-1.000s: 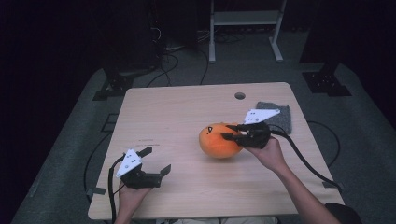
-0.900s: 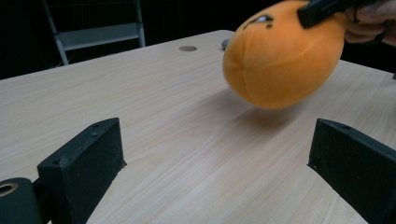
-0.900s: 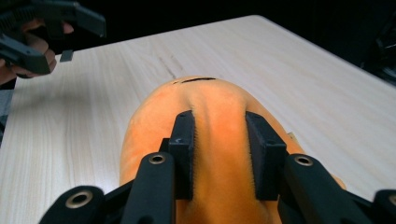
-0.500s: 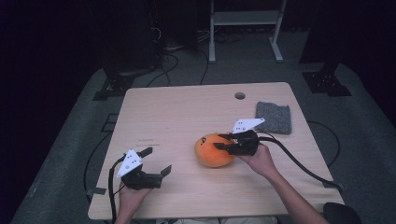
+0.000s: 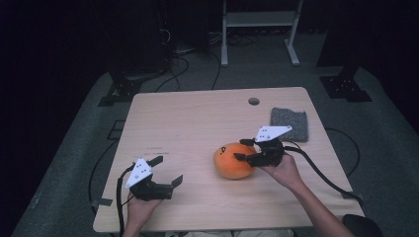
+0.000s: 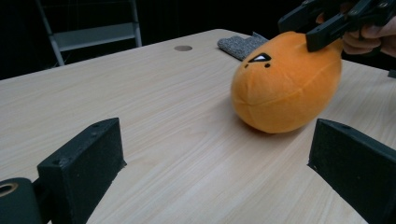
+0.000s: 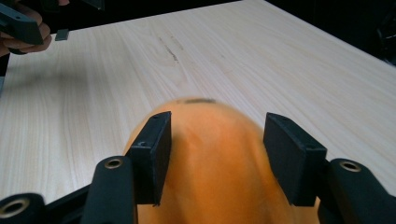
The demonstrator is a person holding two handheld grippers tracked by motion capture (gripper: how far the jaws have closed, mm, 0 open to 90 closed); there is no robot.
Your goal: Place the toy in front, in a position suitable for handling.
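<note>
On the desk point(image 5: 197, 123), the right hand-held gripper point(image 5: 245, 151) had just let go of the orange plush toy point(image 5: 233, 161), jaws wide around it; pulling away crookedly might roll it.

Right tool point(image 5: 243, 149) jaws just opened wide, level; left tool point(image 5: 166, 170) jaws spread, level.

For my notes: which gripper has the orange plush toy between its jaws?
The right gripper; its jaws straddle the plush toy. The left gripper stands apart, open.
</note>
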